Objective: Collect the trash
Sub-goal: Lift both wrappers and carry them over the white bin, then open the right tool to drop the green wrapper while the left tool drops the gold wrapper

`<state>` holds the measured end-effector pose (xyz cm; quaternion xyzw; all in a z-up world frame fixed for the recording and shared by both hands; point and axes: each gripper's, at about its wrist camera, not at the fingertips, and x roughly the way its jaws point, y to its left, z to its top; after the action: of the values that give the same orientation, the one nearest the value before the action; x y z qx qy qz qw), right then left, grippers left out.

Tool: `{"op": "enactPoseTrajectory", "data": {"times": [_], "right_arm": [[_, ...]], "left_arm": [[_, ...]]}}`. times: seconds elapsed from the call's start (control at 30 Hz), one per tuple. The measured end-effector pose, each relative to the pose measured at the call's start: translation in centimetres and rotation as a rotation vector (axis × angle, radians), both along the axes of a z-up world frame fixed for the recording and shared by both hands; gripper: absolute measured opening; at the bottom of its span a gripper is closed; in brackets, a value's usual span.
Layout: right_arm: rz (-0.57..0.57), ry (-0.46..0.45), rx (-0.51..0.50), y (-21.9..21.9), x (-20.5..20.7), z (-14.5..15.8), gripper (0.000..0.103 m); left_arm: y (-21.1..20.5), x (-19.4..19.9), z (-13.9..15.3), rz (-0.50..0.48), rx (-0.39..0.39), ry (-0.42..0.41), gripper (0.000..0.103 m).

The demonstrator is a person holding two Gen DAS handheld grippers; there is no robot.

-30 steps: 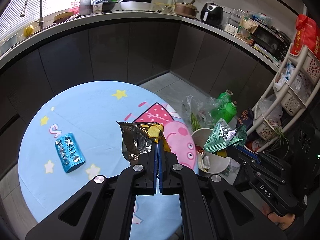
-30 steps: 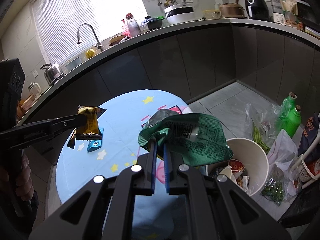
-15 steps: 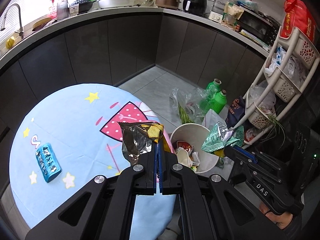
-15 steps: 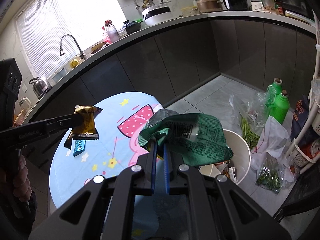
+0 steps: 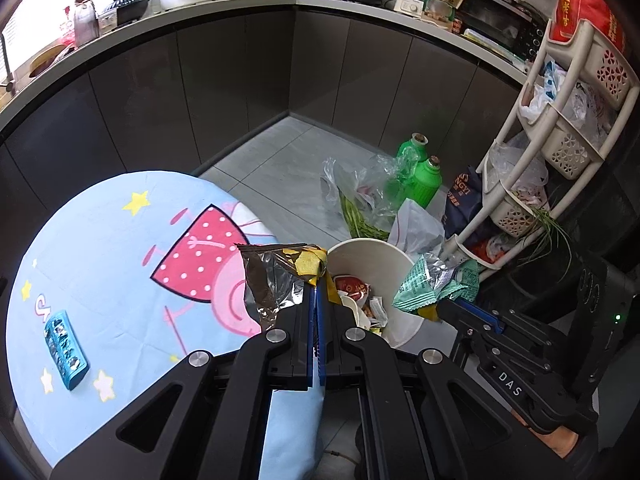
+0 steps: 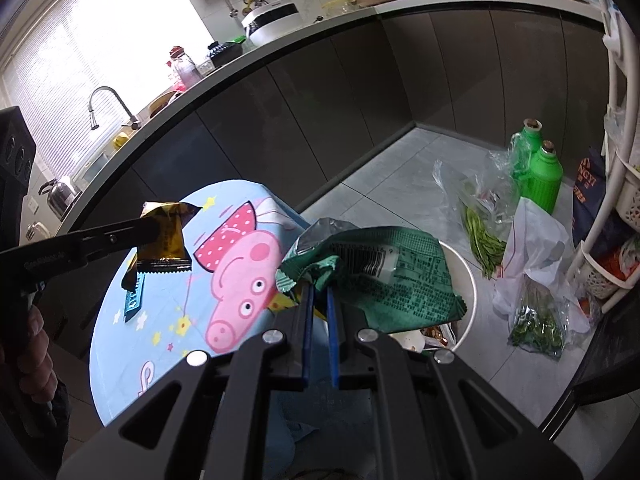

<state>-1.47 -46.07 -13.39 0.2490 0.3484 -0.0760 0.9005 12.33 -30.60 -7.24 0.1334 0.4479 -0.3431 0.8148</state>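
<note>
Kitchen floor: white bin (image 5: 404, 322) beside the blue table (image 5: 120, 280). My L gripper (image 5: 315, 292) is clamped on yellow wrapper (image 5: 280, 276); R gripper (image 6: 319, 296) is clamped on green packet (image 6: 384, 276) over bin.

bin (image 6: 468, 280): your green wrapper (image 6: 384, 276) hides most of its mouth
blue pack (image 6: 132, 300): partly behind your gold wrapper (image 6: 164, 240)
rack (image 5: 560, 128): cut off at right edge
</note>
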Motion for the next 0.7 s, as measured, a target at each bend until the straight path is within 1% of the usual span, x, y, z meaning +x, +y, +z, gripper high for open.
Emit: {"op": "enactPoseTrajectory", "data": {"times": [0.13,0.37,0.47,0.6,0.7], "right_arm": [[-0.017,0.023,0.018,-1.3,0.1,-1.2,0.009],[-0.057,0.084,0.063,-3.3,0.2,-4.5,0.009],[-0.064,0.104,0.089,-4.0,0.4,-5.9,0.009],[-0.064,0.122,0.110,-4.5,1.0,-7.2,0.009],[-0.052,0.137,0.107,-4.7,1.8,-8.0,0.009]], "left_arm": [[-1.6,0.3,-0.8,-0.015,0.012,0.010,0.001],[-4.5,1.4,-3.0,-0.069,0.030,0.047,0.001],[-5.8,2.1,-4.4,-0.079,0.045,0.080,0.001],[-7.3,2.9,-5.9,-0.109,0.038,0.147,0.002],[-8.5,3.3,-6.9,-0.130,0.041,0.176,0.002]]}}
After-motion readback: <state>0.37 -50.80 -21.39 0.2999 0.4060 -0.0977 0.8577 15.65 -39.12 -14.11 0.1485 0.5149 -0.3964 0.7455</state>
